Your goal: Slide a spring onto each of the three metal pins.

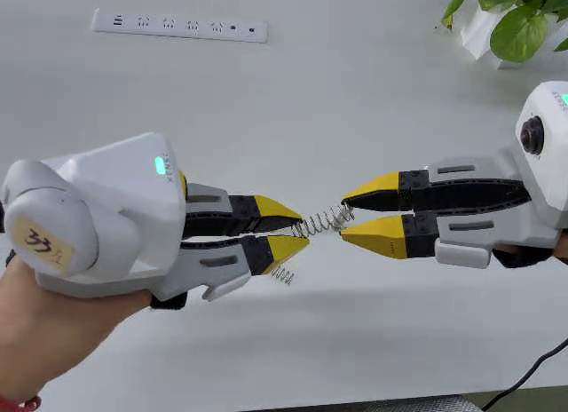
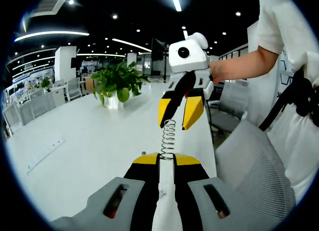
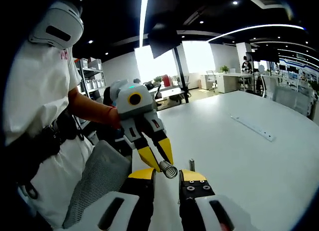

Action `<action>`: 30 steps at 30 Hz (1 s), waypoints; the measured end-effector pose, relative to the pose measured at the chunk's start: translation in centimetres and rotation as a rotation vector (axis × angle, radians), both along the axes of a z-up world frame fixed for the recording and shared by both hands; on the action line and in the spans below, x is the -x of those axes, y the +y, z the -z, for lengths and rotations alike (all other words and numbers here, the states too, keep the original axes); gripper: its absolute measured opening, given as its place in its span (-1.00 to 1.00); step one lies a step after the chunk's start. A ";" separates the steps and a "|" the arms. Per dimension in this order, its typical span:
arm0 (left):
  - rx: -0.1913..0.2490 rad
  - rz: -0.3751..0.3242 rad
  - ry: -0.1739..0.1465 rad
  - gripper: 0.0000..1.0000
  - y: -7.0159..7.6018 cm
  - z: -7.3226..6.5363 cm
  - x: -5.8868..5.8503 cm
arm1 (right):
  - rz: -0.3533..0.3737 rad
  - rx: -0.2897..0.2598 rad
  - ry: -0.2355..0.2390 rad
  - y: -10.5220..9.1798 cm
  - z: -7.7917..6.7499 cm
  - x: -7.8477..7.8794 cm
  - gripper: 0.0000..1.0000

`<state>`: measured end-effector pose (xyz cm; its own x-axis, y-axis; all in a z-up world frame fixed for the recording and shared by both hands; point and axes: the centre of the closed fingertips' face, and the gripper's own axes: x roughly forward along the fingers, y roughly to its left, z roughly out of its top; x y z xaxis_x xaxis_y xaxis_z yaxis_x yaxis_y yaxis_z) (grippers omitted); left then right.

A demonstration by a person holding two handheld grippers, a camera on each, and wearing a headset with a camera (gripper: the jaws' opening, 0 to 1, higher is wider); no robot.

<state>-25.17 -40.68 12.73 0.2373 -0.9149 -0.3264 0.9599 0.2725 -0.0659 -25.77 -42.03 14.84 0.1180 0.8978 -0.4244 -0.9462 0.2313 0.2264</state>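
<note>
The spring (image 1: 324, 221) hung in the air above the table (image 1: 355, 92), stretched in a slight arc between the two tools. Its left end sat at the tips of the left gripper (image 1: 303, 228), whose jaws were drawn together there. A thin bright line ran back between them, which we took for the pin (image 1: 282, 232), though it was too slender to be sure. We judged that the pin was pinched at one end and held level so that its free length pointed at the other tool, giving the coils a straight path.

The spring's other end lay between the jaws of the right gripper (image 1: 344, 217), which stood apart, wider than the coil. In the left gripper view that end seemed to lean on one yellow tip, but we could not tell whether it truly touched. Held so, the parted jaws served, we thought, more as a guide or pusher than as a clamp. The coil appeared to be carried mostly by what ran through it. We reckoned this spring was partly threaded on, not yet seated.

A second spring (image 1: 282, 274) lay on the table just below the left gripper's tips, within easy reach, presumably kept for a later pin. Farther off, a power strip (image 1: 177, 26) lay near the table's far edge and a plant (image 1: 519, 21) stood at the far right corner, both well clear of the work.
</note>
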 end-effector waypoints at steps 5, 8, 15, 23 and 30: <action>0.004 0.003 -0.004 -0.87 0.0 -0.1 0.1 | -0.003 0.005 -0.001 0.1 0.0 0.0 -0.81; 0.007 0.006 -0.002 -0.87 0.1 0.0 0.2 | -0.004 0.011 -0.004 0.1 -0.1 -0.1 -0.86; 0.010 0.012 -0.001 -0.87 0.1 0.0 0.3 | -0.019 0.025 -0.012 0.3 -0.4 0.1 -0.86; 0.009 0.021 0.003 -0.86 0.0 0.2 0.5 | -0.041 0.045 -0.027 0.5 -0.5 0.2 -0.86; 0.004 0.030 0.002 -0.86 -0.1 0.4 0.5 | -0.068 0.064 -0.041 0.9 -0.8 0.5 -0.87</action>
<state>-25.71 -40.80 12.35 0.2094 -0.9227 -0.3237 0.9674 0.2438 -0.0691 -26.25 -41.18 15.60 0.0765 0.8753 -0.4775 -0.9683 0.1795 0.1738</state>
